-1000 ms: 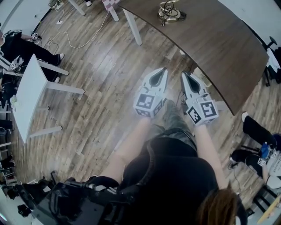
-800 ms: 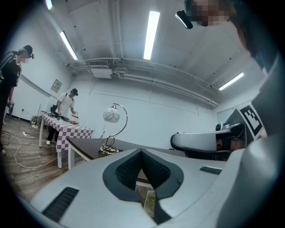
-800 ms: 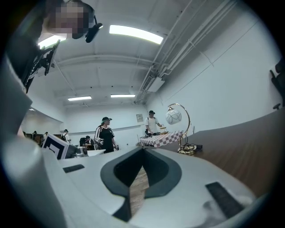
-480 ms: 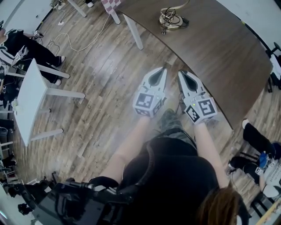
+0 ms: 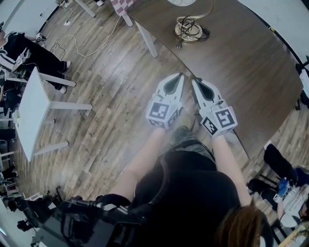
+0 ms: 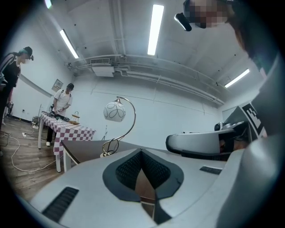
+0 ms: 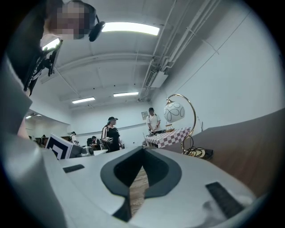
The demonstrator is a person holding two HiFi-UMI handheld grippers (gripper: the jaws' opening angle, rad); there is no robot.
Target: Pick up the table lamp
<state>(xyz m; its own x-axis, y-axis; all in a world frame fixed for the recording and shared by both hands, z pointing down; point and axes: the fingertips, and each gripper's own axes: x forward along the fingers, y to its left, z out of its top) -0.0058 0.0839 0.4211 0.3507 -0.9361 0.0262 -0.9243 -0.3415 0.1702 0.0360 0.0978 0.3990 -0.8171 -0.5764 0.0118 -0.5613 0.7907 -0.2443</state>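
Left gripper (image 5: 179, 77) and right gripper (image 5: 195, 83) are pressed shut and empty, side by side at frame centre, probably just aimed at the table lamp (image 5: 189, 30), well apart at top centre on the dark table (image 5: 241, 58): coiled gold base, arched stem, white patterned globe.

Dark curved table (image 5: 251, 62), white side table (image 5: 34, 106), checkered tablecloth (image 5: 119, 5), white floor cable (image 5: 87, 53)
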